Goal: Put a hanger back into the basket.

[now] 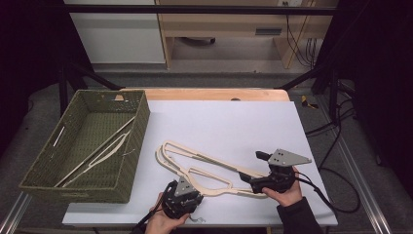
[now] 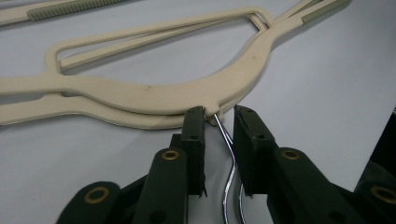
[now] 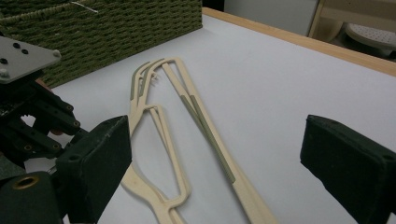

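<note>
Two cream hangers (image 1: 204, 165) lie stacked on the white table top (image 1: 234, 122), one partly over the other. In the left gripper view the upper hanger (image 2: 154, 95) runs across, and its thin metal hook (image 2: 229, 154) passes between my jaws. My left gripper (image 2: 219, 126) straddles that hook with a narrow gap and the jaws do not pinch it. It sits at the front edge (image 1: 186, 190). My right gripper (image 1: 251, 183) is wide open over the hangers' right end (image 3: 210, 135), with nothing between the jaws (image 3: 219, 168).
A green woven basket (image 1: 139, 122) stands at the left of the table with more cream hangers (image 1: 97, 151) inside. In the right gripper view the basket wall (image 3: 116, 28) is behind, and the left gripper (image 3: 28, 107) is at the left. Cables trail at the right.
</note>
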`<state>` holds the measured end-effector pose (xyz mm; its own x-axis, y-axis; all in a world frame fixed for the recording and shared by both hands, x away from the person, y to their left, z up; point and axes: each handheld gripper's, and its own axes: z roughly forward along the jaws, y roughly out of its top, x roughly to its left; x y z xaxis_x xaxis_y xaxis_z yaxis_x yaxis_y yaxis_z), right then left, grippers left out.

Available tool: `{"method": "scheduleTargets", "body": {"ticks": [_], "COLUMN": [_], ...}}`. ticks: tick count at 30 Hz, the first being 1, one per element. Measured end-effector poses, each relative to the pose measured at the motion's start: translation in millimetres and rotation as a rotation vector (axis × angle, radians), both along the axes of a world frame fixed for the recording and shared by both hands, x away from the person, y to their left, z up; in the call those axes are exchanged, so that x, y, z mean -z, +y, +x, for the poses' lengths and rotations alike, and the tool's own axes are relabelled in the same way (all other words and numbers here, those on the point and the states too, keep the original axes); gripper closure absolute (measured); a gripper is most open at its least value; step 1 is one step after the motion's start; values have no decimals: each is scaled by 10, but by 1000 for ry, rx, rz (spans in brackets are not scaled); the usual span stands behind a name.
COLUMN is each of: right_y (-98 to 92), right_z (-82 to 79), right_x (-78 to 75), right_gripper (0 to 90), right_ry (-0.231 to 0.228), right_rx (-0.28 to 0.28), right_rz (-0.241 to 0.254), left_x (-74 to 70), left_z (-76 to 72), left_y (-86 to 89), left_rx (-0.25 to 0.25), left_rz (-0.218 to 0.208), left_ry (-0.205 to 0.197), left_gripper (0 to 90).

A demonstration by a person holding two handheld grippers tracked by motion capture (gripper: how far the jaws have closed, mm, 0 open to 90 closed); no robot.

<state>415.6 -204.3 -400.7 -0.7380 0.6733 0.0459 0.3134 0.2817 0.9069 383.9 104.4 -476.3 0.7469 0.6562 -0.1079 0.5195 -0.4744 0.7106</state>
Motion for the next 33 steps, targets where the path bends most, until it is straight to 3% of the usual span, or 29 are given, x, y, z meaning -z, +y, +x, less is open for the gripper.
{"method": "scheduleTargets", "body": {"ticks": [3, 6, 12, 16, 20, 24, 33], "right_y": [2, 2, 7, 9, 7, 8, 6], "right_z": [-1, -2, -4, -4, -7, -8, -10], "right_x": [1, 1, 3, 5, 0, 0, -1], "right_gripper": [94, 94, 95, 95, 96, 96, 96], "right_ry": [0, 0, 2, 3, 1, 0, -1], "right_rx": [-2, -2, -3, -4, -4, -5, -5], "right_rz": [1, 1, 1, 2, 6, 6, 6], "left_x": [3, -3, -20, -8, -7, -14, -19], "left_z": [15, 26, 40, 16, 3, 34, 36], "left_y": [21, 39, 104, 91, 70, 103, 158], "left_rx": [8, 3, -39, -64, -93, -84, -69], "left_rz": [7, 9, 35, 32, 47, 33, 51], "left_ry": [18, 27, 19, 18, 11, 36, 19], "left_gripper": [829, 833, 850, 811, 849, 861, 879]}}
